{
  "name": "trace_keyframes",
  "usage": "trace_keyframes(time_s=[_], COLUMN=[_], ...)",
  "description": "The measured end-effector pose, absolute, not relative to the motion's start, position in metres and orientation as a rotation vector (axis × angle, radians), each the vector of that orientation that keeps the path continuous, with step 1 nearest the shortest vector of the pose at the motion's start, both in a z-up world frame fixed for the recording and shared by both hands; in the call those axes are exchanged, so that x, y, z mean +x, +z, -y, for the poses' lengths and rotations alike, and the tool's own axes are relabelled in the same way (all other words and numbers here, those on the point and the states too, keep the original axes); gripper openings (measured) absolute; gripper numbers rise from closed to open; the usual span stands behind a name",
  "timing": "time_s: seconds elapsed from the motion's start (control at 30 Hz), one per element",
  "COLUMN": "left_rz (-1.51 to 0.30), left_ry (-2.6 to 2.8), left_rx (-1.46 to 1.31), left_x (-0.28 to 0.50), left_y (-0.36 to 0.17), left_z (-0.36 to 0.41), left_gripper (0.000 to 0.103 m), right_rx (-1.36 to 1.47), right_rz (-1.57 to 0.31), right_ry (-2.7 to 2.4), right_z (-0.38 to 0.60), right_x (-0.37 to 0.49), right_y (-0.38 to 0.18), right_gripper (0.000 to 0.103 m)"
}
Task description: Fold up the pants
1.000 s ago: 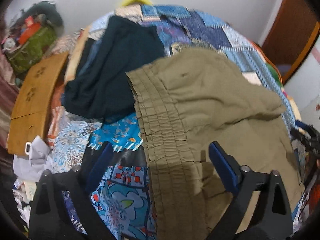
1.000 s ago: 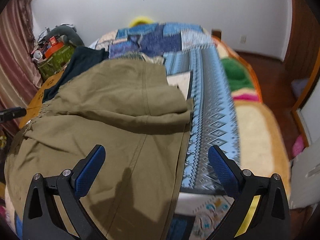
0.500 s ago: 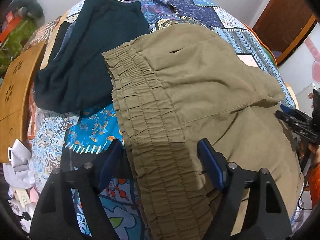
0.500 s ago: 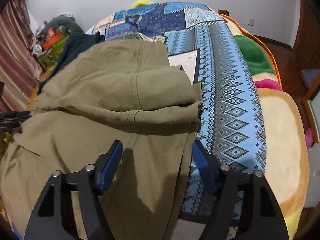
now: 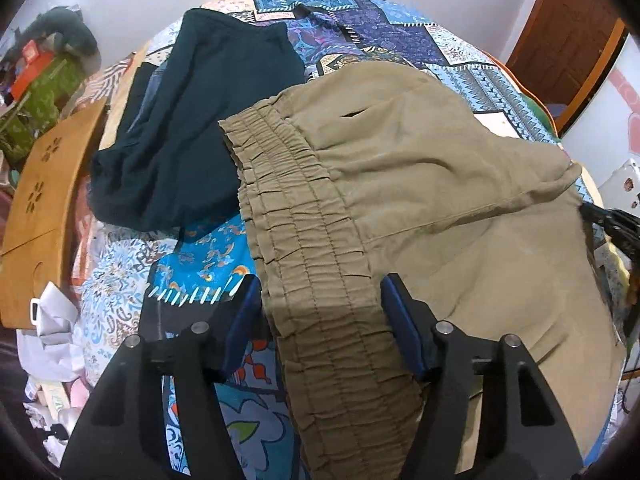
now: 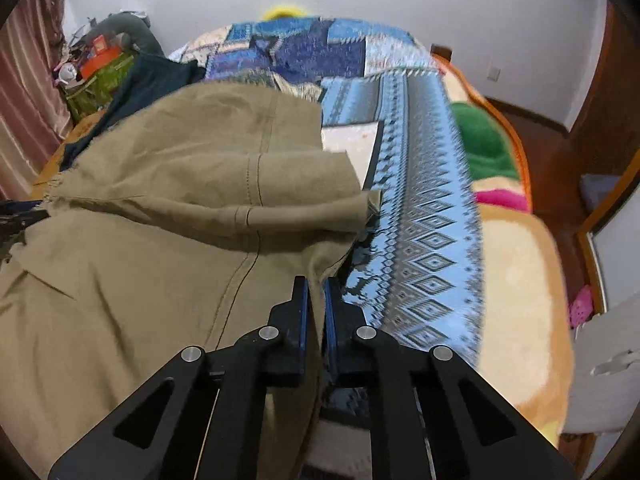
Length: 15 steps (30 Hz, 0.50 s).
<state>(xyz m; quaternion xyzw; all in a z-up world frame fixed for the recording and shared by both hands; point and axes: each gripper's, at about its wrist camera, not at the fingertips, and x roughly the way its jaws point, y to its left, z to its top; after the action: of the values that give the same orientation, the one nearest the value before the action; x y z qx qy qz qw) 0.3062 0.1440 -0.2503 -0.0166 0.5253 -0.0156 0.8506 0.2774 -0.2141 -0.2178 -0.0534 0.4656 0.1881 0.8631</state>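
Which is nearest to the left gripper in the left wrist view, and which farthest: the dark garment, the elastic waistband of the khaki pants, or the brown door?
1. Elastic waistband: between the closing left gripper fingers.
2. Dark garment: beyond, upper left, on the bed.
3. Brown door: far upper right.

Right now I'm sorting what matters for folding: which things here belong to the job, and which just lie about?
Job:
- khaki pants
- left gripper, closing around the waistband
- right gripper, shut on the pants' edge

Lying about:
- dark garment
- patterned bedspread
- wooden board
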Motion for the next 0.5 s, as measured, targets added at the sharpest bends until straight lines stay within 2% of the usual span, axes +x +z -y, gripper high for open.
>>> trace_keyframes(time_s=[0.23,0.4,0.5], left_rz=[-1.083,-1.088,-1.096], left_ry=[0.023,0.038,0.02], left_rx=[-0.028,-0.013,-0.044], left_x=[0.298,0.3,0.301], left_y=[-0.253,-0.255,-0.255], left_z=[-0.142,-0.143,-0.147], left_gripper=[0.063,0.07,0.07], right_rx=[-0.088,-0.06,-0.053], right_rz=[-0.996,-1.019,-1.035], right_ry=[0.384,0.369,0.369], right_z=[0.22,0.221,0.222], right_x=[0.267,0.274,0.278], right_y=[-0.229,-0.242,-0.243], right_gripper=[0.004,0.004,0.005])
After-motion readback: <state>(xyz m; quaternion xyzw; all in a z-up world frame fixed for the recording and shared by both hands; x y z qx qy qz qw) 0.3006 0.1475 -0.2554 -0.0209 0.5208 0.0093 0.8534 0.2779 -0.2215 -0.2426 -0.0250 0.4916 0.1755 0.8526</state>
